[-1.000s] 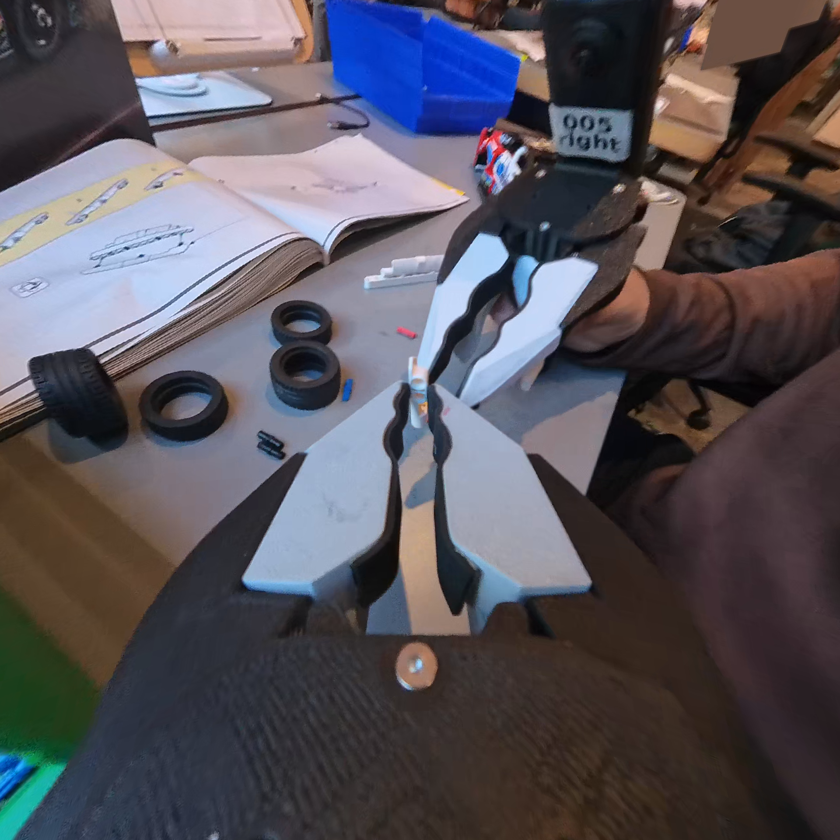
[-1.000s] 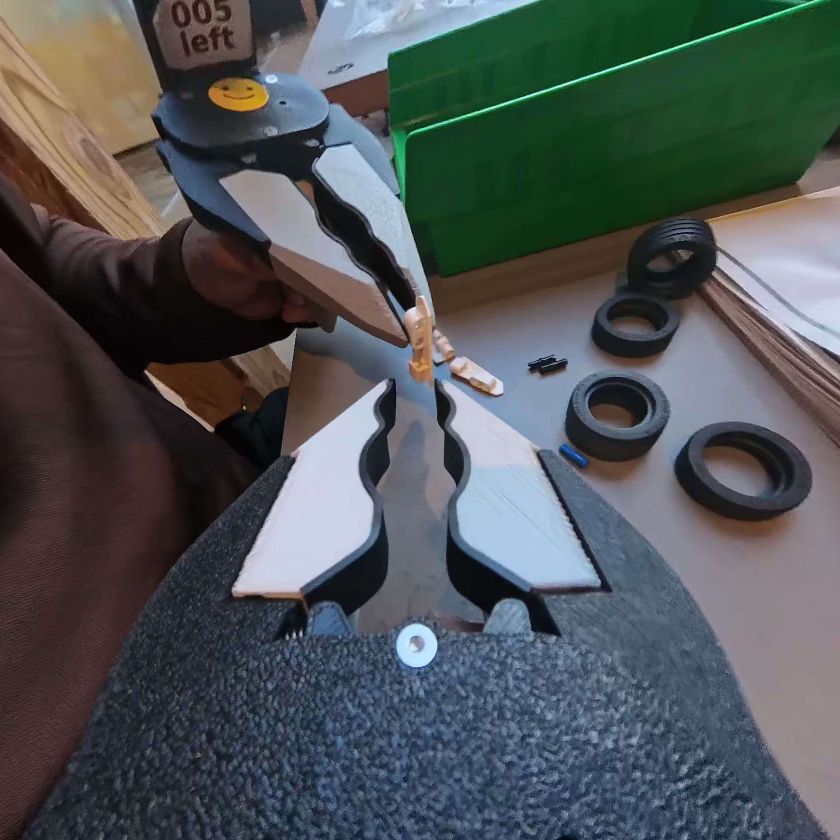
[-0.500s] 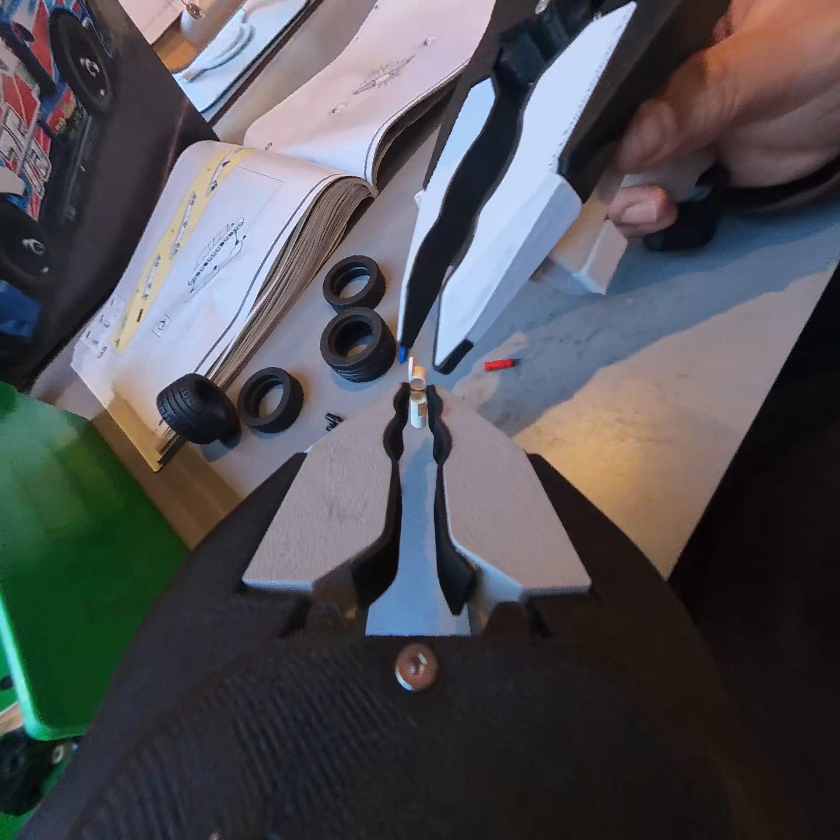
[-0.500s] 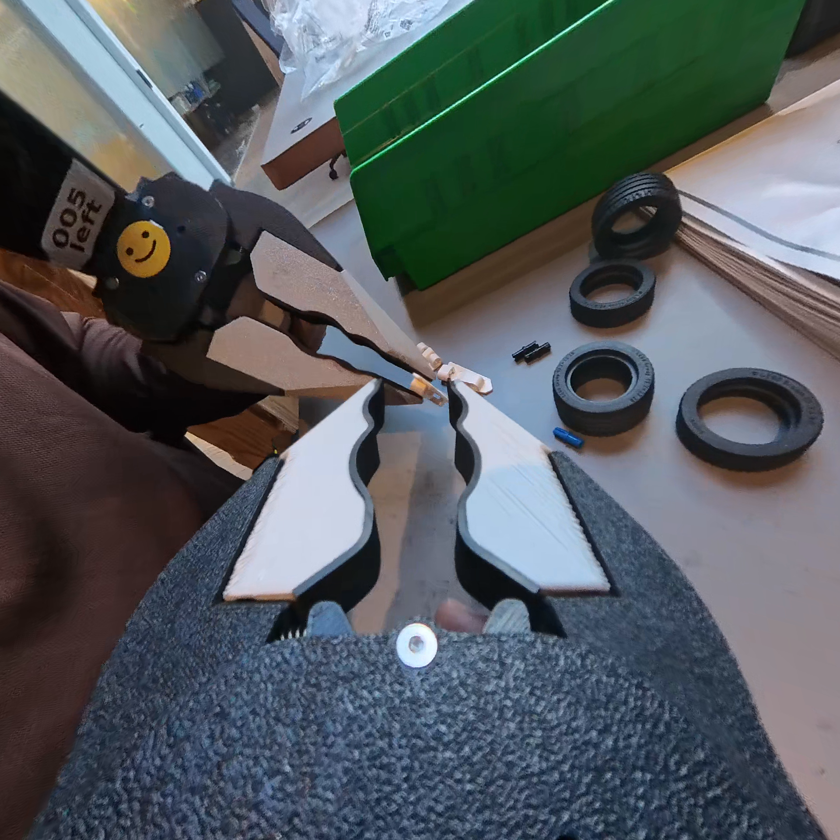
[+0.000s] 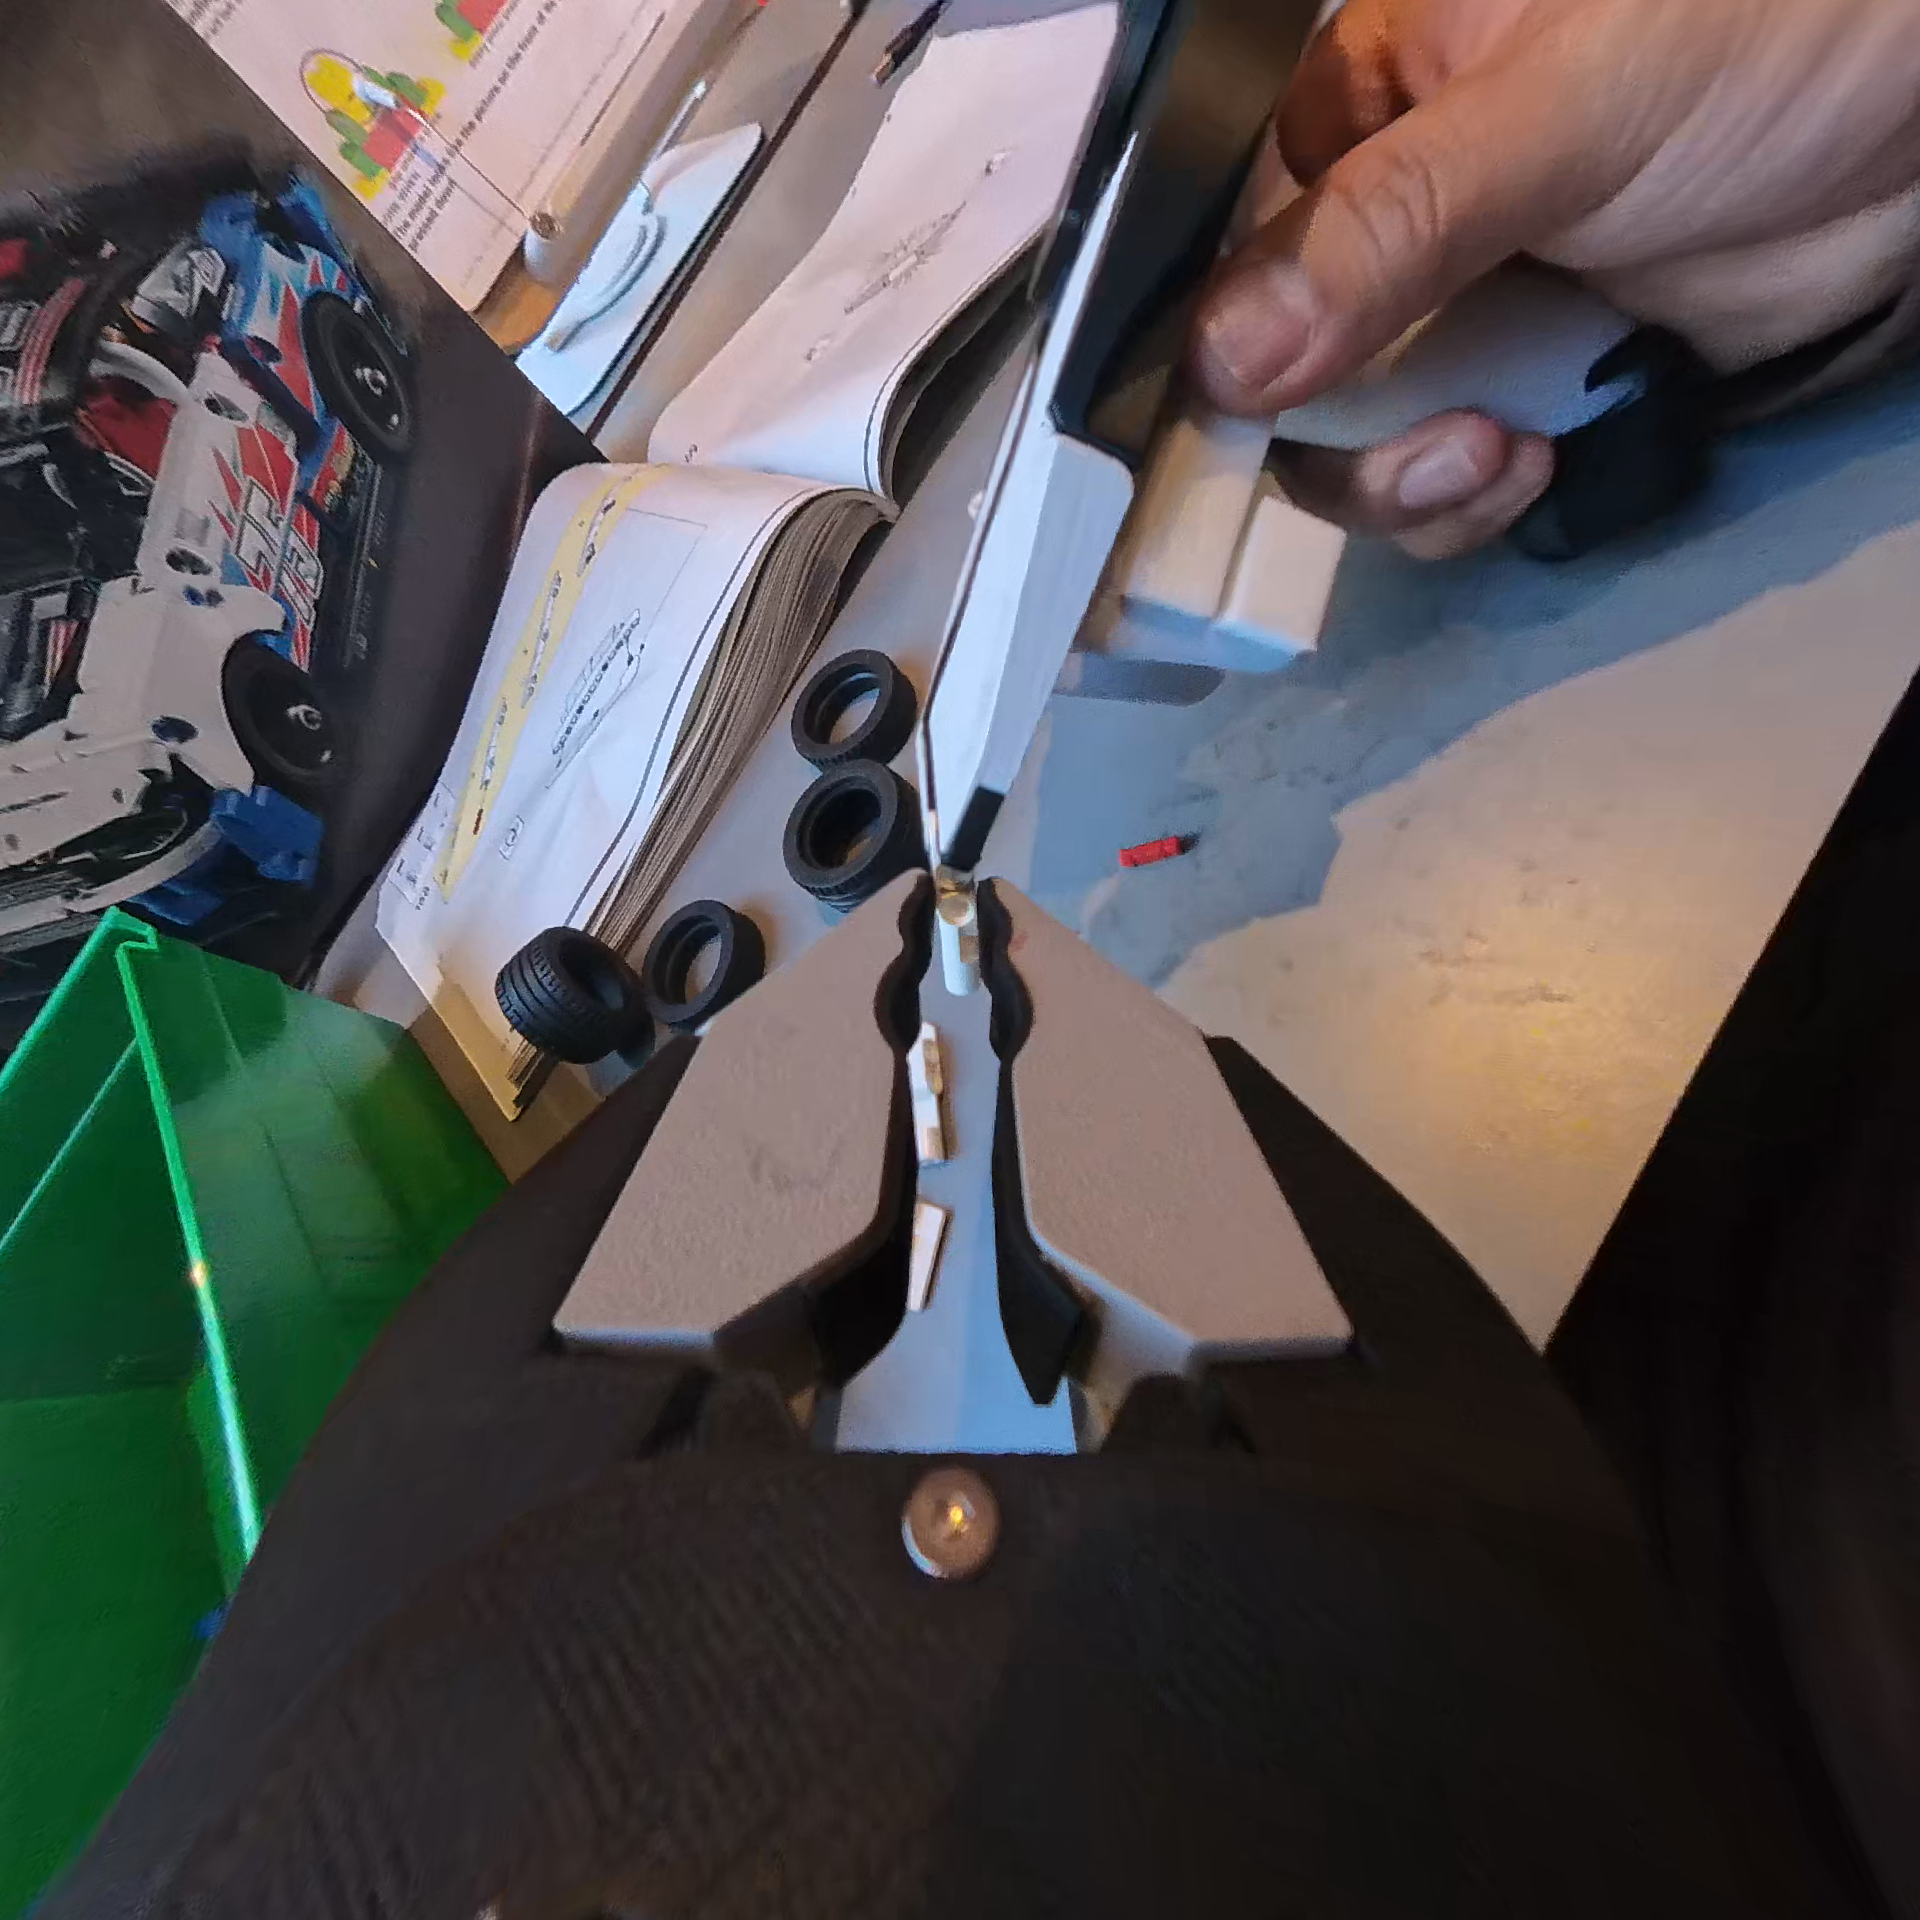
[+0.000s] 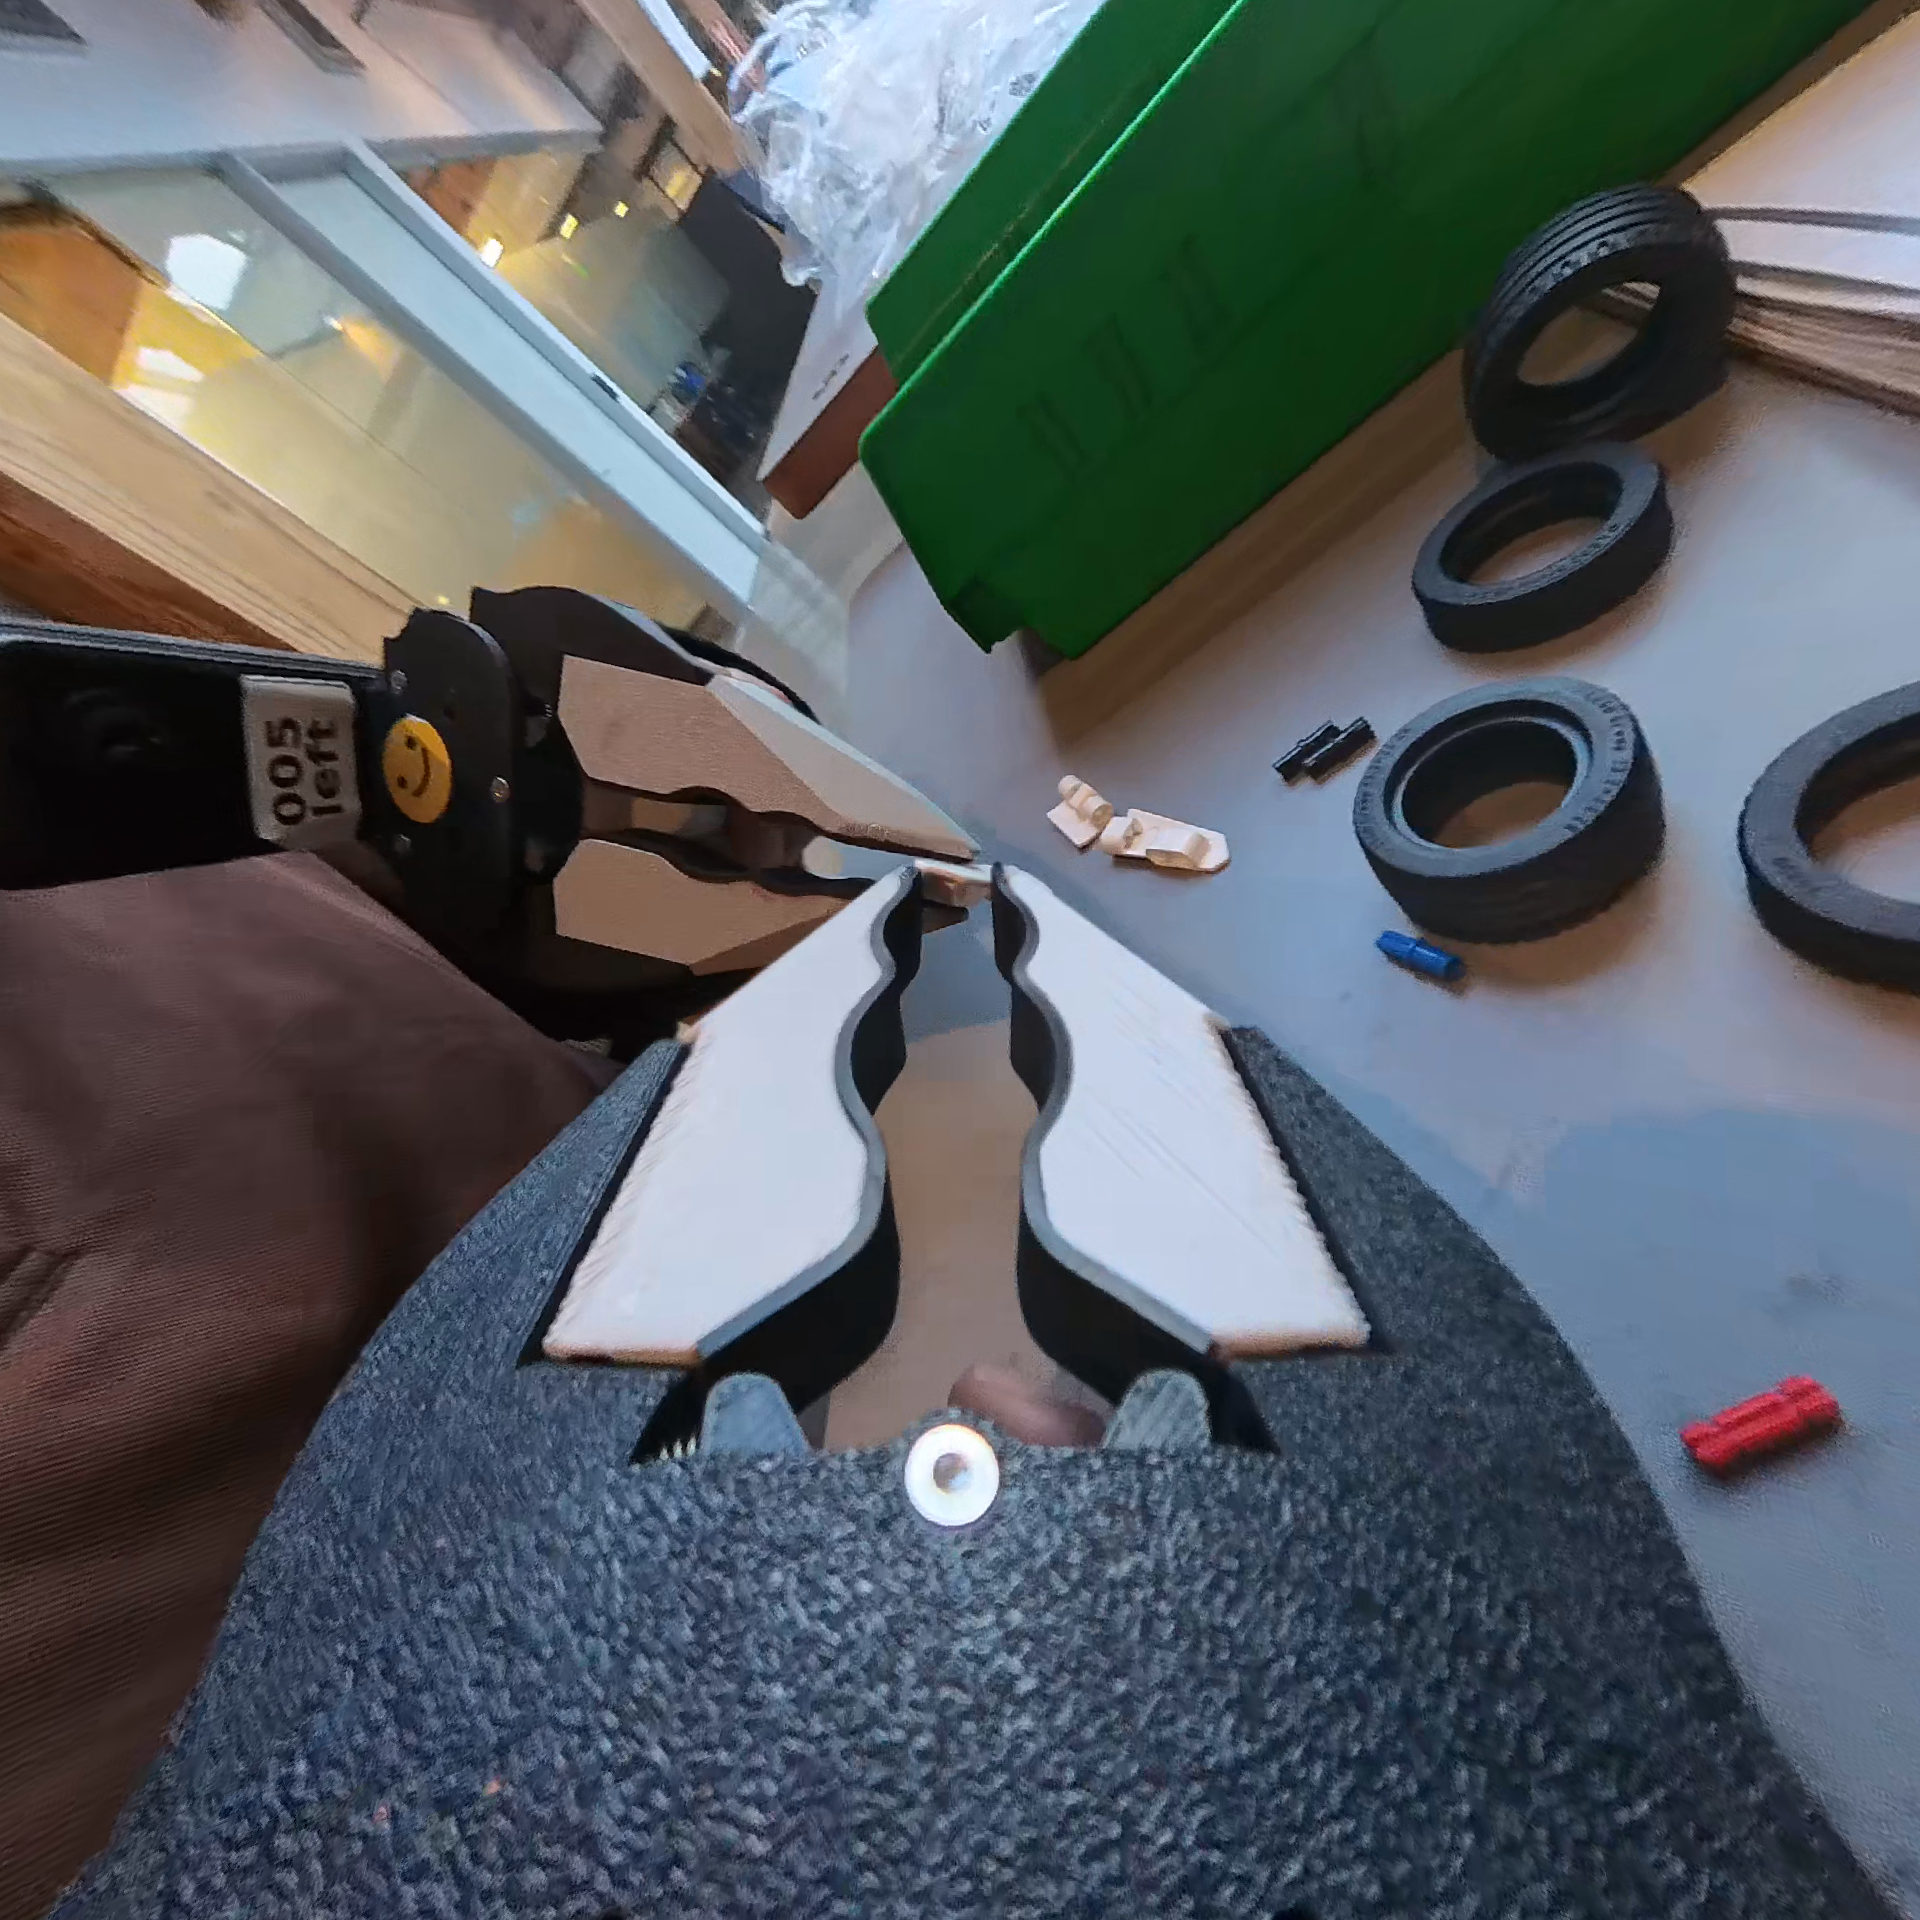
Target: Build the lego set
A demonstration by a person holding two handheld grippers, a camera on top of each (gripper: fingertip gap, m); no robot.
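Note:
My left gripper [image 5: 954,899] is shut on a small white lego piece [image 5: 954,940] and holds it above the grey table [image 5: 1403,987]. My right gripper [image 6: 954,883] meets it tip to tip, and its jaws are closed down on the free end of the same piece [image 6: 958,879]. In the left wrist view the right gripper [image 5: 951,847] comes down from above, held by a hand [image 5: 1558,208]. In the right wrist view the left gripper [image 6: 951,868] comes in from the left.
Several black tyres [image 6: 1507,810] lie by the open instruction book [image 5: 644,675]. Loose white pieces [image 6: 1138,831], two black pins [image 6: 1325,748], a blue pin [image 6: 1418,956] and a red pin [image 6: 1756,1423] lie on the table. A green bin [image 6: 1247,312] stands behind them, and the set's box [image 5: 156,520] beside the book. Only a small space, under 4 cm, lies between the two pairs of fingers. Left tips and right tips are each some 12 cm from the red pin [image 6: 1756,1423].
Both grippers have swung round and come together. The right gripper's jaws have narrowed onto the white piece that the left gripper still holds.

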